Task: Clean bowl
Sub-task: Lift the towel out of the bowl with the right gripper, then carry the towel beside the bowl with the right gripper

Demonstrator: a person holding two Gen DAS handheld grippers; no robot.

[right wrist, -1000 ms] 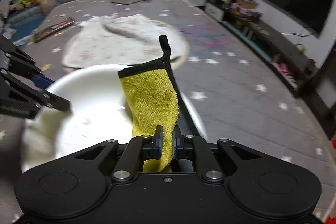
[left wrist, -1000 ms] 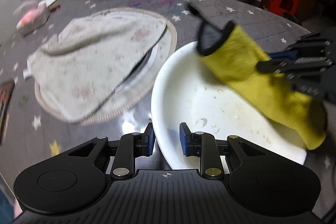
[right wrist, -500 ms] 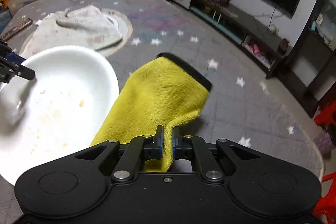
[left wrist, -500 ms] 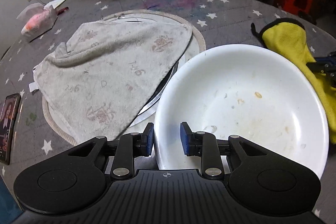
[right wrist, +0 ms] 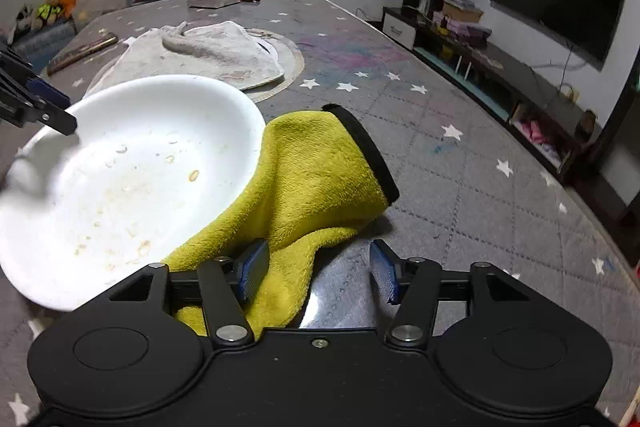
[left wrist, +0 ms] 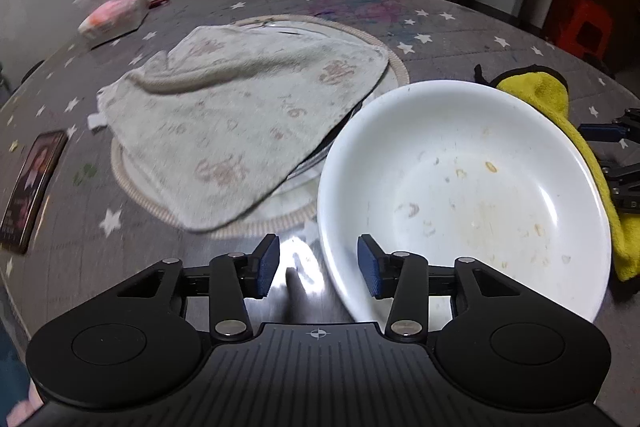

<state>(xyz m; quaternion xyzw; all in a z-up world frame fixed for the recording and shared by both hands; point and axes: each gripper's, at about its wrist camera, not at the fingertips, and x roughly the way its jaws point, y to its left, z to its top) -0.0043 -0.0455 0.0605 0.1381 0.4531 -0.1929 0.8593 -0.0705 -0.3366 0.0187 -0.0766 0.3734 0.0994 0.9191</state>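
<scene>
Right of centre in the left wrist view: white bowl [left wrist: 460,183], flecked with food residue, resting on the grey star-patterned table [left wrist: 460,39]. Near rim of the bowl between the fingers of the left gripper [left wrist: 318,265] at the lower middle of the frame; blue pads [left wrist: 267,265] apart and opening, neither pressing on the rim. Just left of the bowl, a pale towel [left wrist: 240,131] draped over a round mat [left wrist: 396,67], slightly blurred. At the right edge, behind the bowl, a yellow cloth [left wrist: 552,95] with black trim, and beside it the dark fingers of the right gripper [left wrist: 620,163]. Far left edge: a phone [left wrist: 34,187] lying flat. Upper left: a tissue pack [left wrist: 116,15].

Lower middle of the right wrist view: right gripper [right wrist: 316,271], jaws apart and opening. Yellow cloth [right wrist: 312,179] slack on the table, its near end between the fingers and lying against the left pad [right wrist: 252,269], clear of the right one. Bowl [right wrist: 132,179] at centre left, its right rim overlapping the cloth. Left gripper [right wrist: 48,107] at the left edge, over the bowl's far rim. Towel [right wrist: 208,55] beyond the bowl, upper middle.
</scene>
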